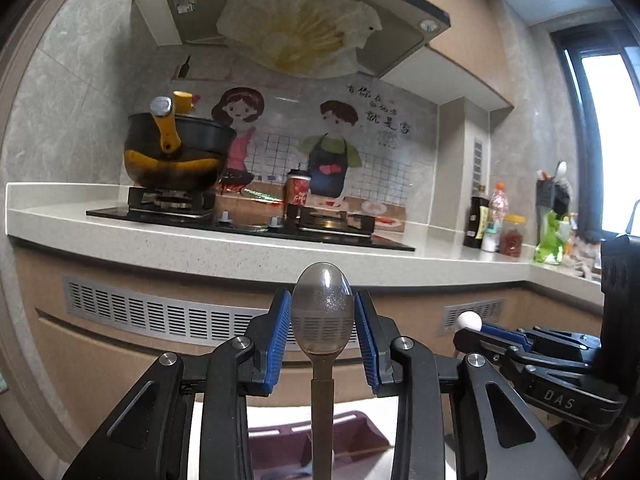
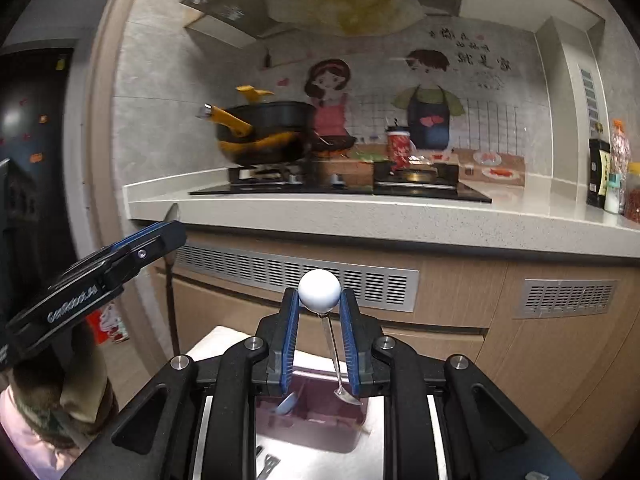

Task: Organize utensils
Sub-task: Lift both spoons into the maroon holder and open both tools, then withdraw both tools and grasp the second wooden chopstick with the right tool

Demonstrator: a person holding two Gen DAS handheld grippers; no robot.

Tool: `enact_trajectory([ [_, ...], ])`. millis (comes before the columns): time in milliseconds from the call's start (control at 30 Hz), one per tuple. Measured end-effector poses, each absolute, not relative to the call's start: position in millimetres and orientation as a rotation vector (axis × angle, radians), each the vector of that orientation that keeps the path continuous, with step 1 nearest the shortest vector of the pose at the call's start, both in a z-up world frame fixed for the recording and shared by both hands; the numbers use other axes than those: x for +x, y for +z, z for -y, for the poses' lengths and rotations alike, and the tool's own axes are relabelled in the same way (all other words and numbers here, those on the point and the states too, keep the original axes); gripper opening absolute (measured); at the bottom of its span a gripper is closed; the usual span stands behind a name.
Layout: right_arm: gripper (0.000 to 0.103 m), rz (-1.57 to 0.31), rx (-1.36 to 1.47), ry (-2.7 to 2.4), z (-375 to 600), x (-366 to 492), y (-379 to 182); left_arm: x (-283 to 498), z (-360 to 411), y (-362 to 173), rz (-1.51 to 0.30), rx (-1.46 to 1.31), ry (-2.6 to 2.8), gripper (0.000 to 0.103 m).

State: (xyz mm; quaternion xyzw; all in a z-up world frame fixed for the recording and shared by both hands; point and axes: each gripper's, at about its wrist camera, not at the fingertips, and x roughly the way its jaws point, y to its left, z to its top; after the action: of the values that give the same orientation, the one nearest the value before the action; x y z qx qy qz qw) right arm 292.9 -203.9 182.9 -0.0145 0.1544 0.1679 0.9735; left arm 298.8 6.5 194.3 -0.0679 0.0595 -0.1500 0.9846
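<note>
Countertop [image 1: 248, 248] carries stove [image 1: 240, 220] and stacked pans [image 1: 176, 148].

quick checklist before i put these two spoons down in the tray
1. Left gripper holds the big spoon: ok, bowl up between the pads.
2. Right gripper holds the white-knobbed spoon: ok, bowl hanging down.
3. Tray below the right gripper: ok.
4. Tray has free room: cannot tell, a blue spoon lies in it and much is hidden.
5. Grippers apart: ok.
</note>
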Motion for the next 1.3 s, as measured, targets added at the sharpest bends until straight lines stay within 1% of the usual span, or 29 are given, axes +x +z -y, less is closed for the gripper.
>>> enact_trajectory([
  [133,0.019,-0.359,-0.009,0.337,203,324,164,325,7,176,-0.115,-0.123,-0.285,0.034],
  [300,0.019,-0.430,0.007,0.320,198,358,127,351,17,141,-0.131,-0.096,-0.282,0.034],
  [533,0.019,-0.557,0.014,0.333,187,386,77,387,10,82,-0.280,-0.151,-0.270,0.034],
  [667,0.020,-0.602,-0.008,0.319,181,390,58,397,9,52,-0.362,-0.173,-0.274,0.034],
  [767,0.021,-0.635,-0.015,0.324,179,388,49,400,10,33,-0.433,-0.175,-0.277,0.036],
  [833,0.029,-0.629,-0.021,0.323,180,383,48,398,7,28,-0.468,-0.184,-0.273,0.039],
  [967,0.029,-0.582,-0.039,0.299,185,364,56,377,-7,37,-0.472,-0.206,-0.252,0.041],
  [1000,0.033,-0.569,-0.050,0.288,188,356,59,369,-11,40,-0.471,-0.204,-0.239,0.043],
  [1033,0.040,-0.558,-0.058,0.275,190,349,61,361,-15,43,-0.472,-0.206,-0.229,0.044],
  [1067,0.044,-0.549,-0.062,0.264,192,343,62,353,-18,45,-0.480,-0.205,-0.214,0.046],
  [1100,0.053,-0.535,-0.067,0.248,194,337,65,346,-23,47,-0.494,-0.200,-0.198,0.052],
  [1133,0.061,-0.518,-0.073,0.231,197,327,65,338,-26,46,-0.507,-0.200,-0.193,0.055],
  [1267,0.073,-0.491,-0.109,0.196,200,293,64,300,-34,37,-0.546,-0.176,-0.184,0.055],
  [1300,0.085,-0.493,-0.115,0.195,200,286,62,290,-35,33,-0.555,-0.165,-0.181,0.055],
])
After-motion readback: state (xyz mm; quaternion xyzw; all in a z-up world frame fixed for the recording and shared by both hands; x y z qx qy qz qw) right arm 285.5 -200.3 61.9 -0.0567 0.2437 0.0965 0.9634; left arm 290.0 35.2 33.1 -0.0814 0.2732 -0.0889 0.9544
